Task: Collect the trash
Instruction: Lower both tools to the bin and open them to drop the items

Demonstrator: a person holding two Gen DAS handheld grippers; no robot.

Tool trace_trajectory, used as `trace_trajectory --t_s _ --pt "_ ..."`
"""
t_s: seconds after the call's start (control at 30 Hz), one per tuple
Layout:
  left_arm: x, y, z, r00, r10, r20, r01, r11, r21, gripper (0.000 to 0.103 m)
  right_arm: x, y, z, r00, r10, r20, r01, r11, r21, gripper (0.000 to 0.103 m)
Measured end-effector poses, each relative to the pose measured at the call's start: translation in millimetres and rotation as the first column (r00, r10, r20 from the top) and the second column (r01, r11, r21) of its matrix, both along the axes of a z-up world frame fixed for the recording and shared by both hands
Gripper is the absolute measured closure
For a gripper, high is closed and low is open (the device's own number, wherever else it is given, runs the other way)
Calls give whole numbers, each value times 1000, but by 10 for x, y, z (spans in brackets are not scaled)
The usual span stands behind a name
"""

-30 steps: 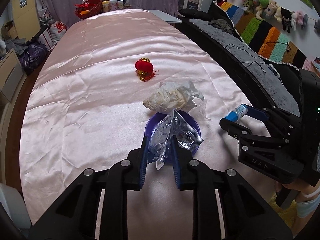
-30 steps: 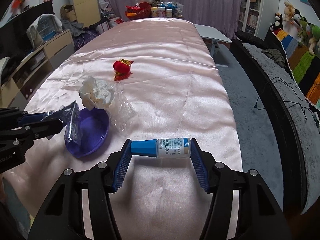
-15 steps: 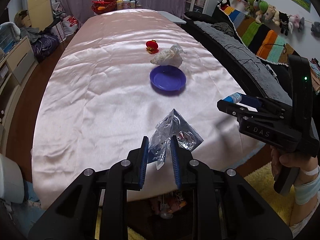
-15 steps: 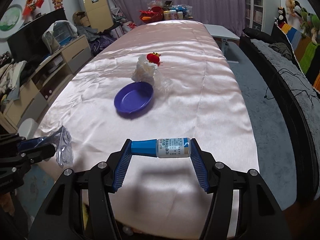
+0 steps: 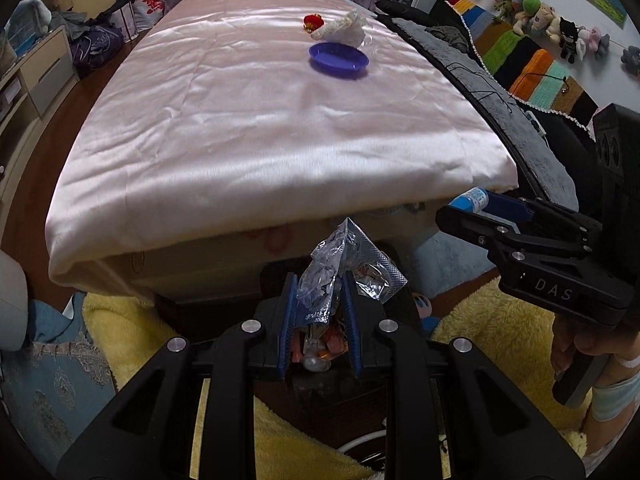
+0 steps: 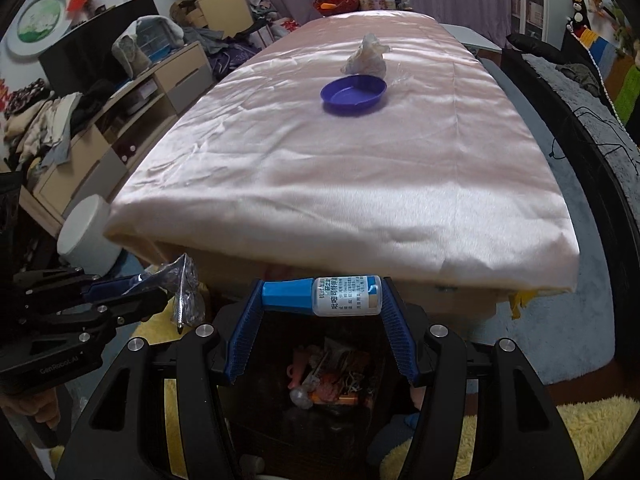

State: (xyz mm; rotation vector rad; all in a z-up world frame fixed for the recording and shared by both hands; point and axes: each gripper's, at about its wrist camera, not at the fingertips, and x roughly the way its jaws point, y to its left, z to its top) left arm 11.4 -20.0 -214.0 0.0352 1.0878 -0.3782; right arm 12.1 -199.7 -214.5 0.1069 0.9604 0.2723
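- Pinching a crumpled clear-and-foil wrapper (image 5: 344,268), the left gripper (image 5: 320,320) has its blue-padded fingers (image 5: 289,320) pressed close on the wrapper's lower part, while the rest sticks up above the fingertips.
- Below and between the left fingers sits a dark trash bin (image 5: 320,384) on the floor, with orange and pale scraps visible inside it.
- From the right wrist view, the same wrapper (image 6: 182,292) hangs off to the left of the right fingers, held in the left gripper (image 6: 132,298).
- The right gripper (image 6: 320,320) holds a small bottle (image 6: 332,296) crosswise: its blue cap touches the left finger pad and its white labelled body touches the right finger pad (image 6: 396,336).
- Directly under the bottle, between the right fingers, the trash bin (image 6: 328,380) opens, showing mixed litter within.
- In the left wrist view the right gripper (image 5: 480,216) appears to the right of the left fingers, the bottle's (image 5: 472,200) end poking out past its tips.
- Beyond both sets of fingers stretches the tabletop (image 6: 360,168), draped in shiny pink cloth; its near edge lies just ahead of the fingertips.
- Far ahead on that cloth rests a purple dish (image 6: 354,94), and just behind it a wad of white tissue (image 6: 366,58) with clear plastic film (image 6: 402,74) beside it.
- A small red ornament (image 5: 313,22) lies just left of the tissue (image 5: 340,30) in the left wrist view.
- Yellow shaggy rug (image 5: 492,320) surrounds the bin.
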Motion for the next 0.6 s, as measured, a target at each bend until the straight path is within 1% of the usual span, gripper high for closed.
trace_trajectory --t_s 0.13,0.27,0.37,0.5,0.6 --pt "-90 -2 -225 999 -6 -41 7 1000 14 82 -53 1 -131 999 -4 -38 4 1000 -12 44" --pt "-145 -13 -460 996 -9 -88 10 1000 7 82 -72 8 -297 996 -4 -91 4 1000 1 44" --pt "-183 -37 -608 993 -9 -117 11 1000 13 82 -108 65 -411 993 8 -122 -8 1000 -6 44" --pt "-200 -45 -712 990 -14 -139 17 1000 19 82 -124 97 -550 986 10 -165 -11 1000 -3 44" --pt "-197 -37 -771 987 -17 -159 20 1000 17 81 -127 136 -586 983 12 -182 -13 1000 -1 43"
